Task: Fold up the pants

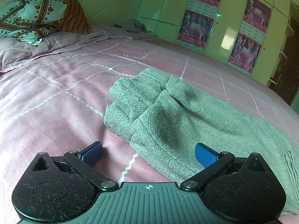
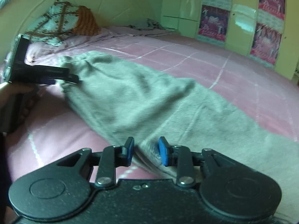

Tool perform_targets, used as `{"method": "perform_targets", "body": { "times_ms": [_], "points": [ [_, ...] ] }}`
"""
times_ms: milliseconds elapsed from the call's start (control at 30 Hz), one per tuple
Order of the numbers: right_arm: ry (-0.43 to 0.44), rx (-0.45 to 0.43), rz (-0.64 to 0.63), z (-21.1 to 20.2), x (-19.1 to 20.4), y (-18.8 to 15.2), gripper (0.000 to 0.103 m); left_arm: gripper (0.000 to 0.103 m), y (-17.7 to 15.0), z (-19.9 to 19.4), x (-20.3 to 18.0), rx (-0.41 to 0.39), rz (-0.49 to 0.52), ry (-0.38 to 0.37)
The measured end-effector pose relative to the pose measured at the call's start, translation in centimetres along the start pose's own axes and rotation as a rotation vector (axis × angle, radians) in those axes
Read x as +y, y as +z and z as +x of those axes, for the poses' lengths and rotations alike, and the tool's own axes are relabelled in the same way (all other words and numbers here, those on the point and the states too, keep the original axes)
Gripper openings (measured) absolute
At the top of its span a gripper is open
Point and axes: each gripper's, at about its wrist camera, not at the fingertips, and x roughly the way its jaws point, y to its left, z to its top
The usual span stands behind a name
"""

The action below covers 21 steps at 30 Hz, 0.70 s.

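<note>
Grey knitted pants (image 1: 168, 112) lie spread on a pink checked bedspread (image 1: 56, 85), their bunched end nearest the left gripper (image 1: 148, 154), whose blue pads stand wide apart with nothing between them. In the blurred right wrist view, the right gripper (image 2: 146, 150) sits low over the cloth's near edge, fingers narrowly parted; a fold appears to lie between them, seemingly unpinched. A patterned pillow (image 1: 33, 11) rests by the headboard.

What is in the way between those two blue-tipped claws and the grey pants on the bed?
Nothing visible. The open left gripper sits right at the grey pants, and the open right gripper has their edge between its pads.
</note>
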Motion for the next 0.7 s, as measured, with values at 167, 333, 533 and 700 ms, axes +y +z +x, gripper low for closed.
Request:
{"method": "perform_targets", "body": {
  "times_ms": [167, 333, 533, 700],
  "points": [
    [0.066, -0.107, 0.080, -2.5, -0.5, 0.6, 0.016, 0.103, 0.0, 0.0, 0.0, -0.001, 0.001, -0.001],
    [-0.052, -0.103, 0.115, -3.9, -1.9, -0.7, 0.018, 0.103, 0.0, 0.0, 0.0, -0.001, 0.006, 0.005],
    [-0.069, -0.100, 0.181, -4.0, -3.2, -1.6, 0.018, 0.103, 0.0, -0.2, -0.2, 0.000, 0.017, 0.009],
    [-0.079, -0.119, 0.211, -3.9, -3.3, -1.5, 0.018, 0.103, -0.2, -0.7, -0.1, 0.001, 0.030, -0.002]
  ]
}}
